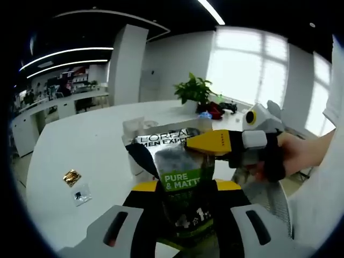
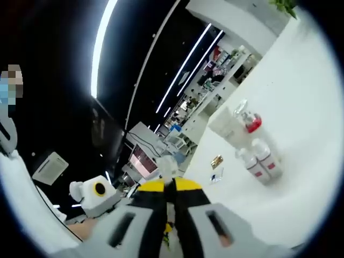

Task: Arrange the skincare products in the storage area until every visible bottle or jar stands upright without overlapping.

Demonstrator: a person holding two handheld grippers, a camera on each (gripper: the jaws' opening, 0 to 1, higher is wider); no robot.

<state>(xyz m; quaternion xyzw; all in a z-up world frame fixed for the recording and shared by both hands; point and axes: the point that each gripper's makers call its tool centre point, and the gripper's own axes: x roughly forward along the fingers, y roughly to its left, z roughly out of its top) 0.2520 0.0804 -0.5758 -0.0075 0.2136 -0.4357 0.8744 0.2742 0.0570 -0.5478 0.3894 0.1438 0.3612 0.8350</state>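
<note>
Left gripper view: the left gripper is clamped on a green-and-black tube printed "PURE & MATTE", held upright between its yellow-tipped jaws. The right gripper reaches in from the right, held by a hand, its yellow tip touching the tube's top; whether it grips the tube cannot be told here. Just behind stands a carton lettered "L'OREAL MEN EXPERT" on a white table. Two small sachets lie on the table to the left, and a plant sits at the far edge.

Right gripper view: the right gripper has its jaws nearly together on something thin and pale, too blurred to name. Farther out on the table, two white bottles lie side by side near a red-capped bottle and a clear box.
</note>
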